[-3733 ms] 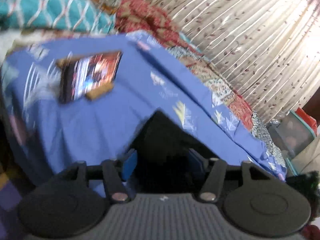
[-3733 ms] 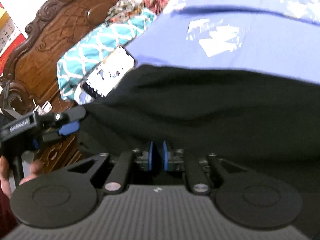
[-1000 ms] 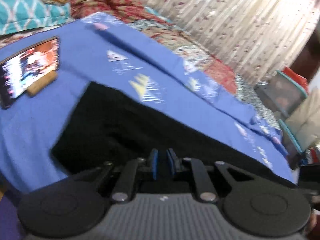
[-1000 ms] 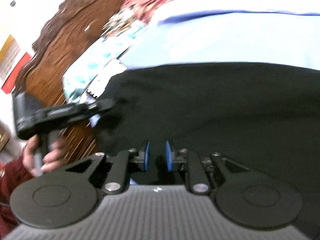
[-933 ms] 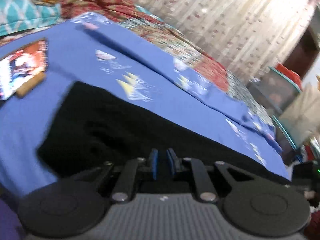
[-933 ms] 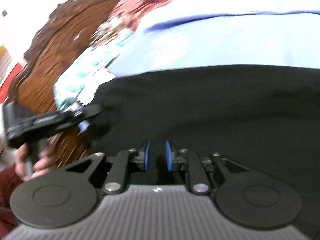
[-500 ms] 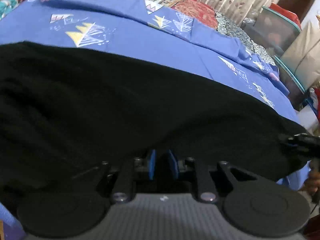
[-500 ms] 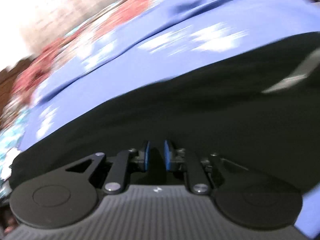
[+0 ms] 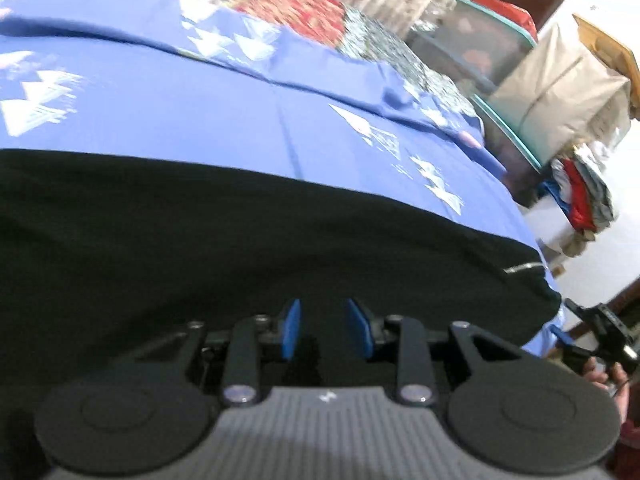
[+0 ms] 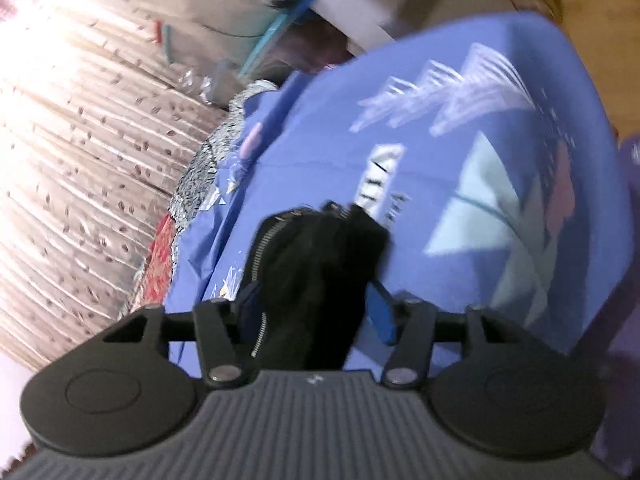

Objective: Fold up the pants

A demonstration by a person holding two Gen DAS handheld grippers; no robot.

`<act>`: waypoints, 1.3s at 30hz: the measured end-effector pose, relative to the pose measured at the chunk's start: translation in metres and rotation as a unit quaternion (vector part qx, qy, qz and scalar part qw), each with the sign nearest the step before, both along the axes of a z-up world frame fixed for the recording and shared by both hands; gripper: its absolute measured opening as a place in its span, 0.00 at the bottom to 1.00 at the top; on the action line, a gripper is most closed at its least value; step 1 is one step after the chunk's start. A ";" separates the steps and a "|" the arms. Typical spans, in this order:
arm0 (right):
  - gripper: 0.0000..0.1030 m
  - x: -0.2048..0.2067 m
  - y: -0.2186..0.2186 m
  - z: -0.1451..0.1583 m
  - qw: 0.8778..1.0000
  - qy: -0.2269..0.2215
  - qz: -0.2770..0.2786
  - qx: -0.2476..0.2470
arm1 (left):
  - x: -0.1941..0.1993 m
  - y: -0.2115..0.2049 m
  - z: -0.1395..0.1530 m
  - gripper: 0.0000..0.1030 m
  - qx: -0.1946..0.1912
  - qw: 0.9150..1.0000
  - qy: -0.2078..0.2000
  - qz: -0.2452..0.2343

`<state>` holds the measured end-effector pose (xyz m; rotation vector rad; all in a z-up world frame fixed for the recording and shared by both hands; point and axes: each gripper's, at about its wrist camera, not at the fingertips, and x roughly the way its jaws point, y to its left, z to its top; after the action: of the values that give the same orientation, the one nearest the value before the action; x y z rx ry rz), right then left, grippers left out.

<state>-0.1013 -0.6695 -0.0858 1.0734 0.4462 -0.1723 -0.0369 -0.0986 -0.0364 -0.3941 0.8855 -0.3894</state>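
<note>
So the black pants [image 9: 248,240] are laid out flat on the blue bedsheet [image 9: 192,120], right in front of the left gripper [image 9: 327,330]. They run long-ways across its view, from off the left edge over to the right. The end with the little silver zipper [image 9: 524,268] points right, toward the edge of the bed. The left gripper sits low over the near edge of the fabric and its jaws are opening. There's a gap between the blue pads [image 9: 291,328] with black cloth behind it, but the pads don't look like they're pressing on anything. Over at the far right of that view a hand [image 9: 608,376] holds the other tool. The right gripper [image 10: 316,312] is opening too, wider. A bunched-up end of the pants [image 10: 316,264] with a zipper [image 10: 260,276] down its left side sits between its pads [image 10: 382,316], pointing away from the tool, and the pads stand off the cloth. Past it is more bedsheet [image 10: 480,160], and a striped curtain [image 10: 72,140] off to the left.
</note>
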 end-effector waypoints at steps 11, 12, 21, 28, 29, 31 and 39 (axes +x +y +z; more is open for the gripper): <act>0.47 0.037 -0.005 0.005 1.000 -0.002 0.018 0.005 | 0.010 -0.013 -0.035 0.25 -0.014 0.997 0.067 0.026; 0.30 0.041 -0.002 0.007 1.000 0.005 0.026 -0.007 | 0.009 -0.012 -0.034 0.25 -0.016 0.997 0.067 0.027; 0.16 0.049 0.093 0.082 0.960 -0.067 0.186 -0.199 | -0.006 0.012 -0.019 0.26 -0.038 0.997 0.038 0.048; 0.17 0.049 0.231 0.076 0.842 -0.068 0.408 -0.347 | -0.022 0.042 -0.020 0.27 -0.059 0.994 0.034 0.086; 0.20 0.051 0.247 0.066 0.826 -0.049 0.436 -0.353 | -0.024 0.046 -0.020 0.27 -0.061 0.993 0.035 0.090; 0.22 0.053 0.278 0.045 0.784 -0.007 0.477 -0.398 | -0.030 0.055 -0.021 0.27 -0.066 0.992 0.035 0.097; 0.54 0.037 0.266 0.072 0.769 -0.016 0.487 -0.413 | -0.046 0.080 -0.019 0.33 -0.090 0.989 0.021 0.113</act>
<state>-0.0640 -0.4031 -0.0142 -0.1158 0.7501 0.5484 -0.0829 -0.0188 -0.0552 -0.6652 0.8389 -0.2526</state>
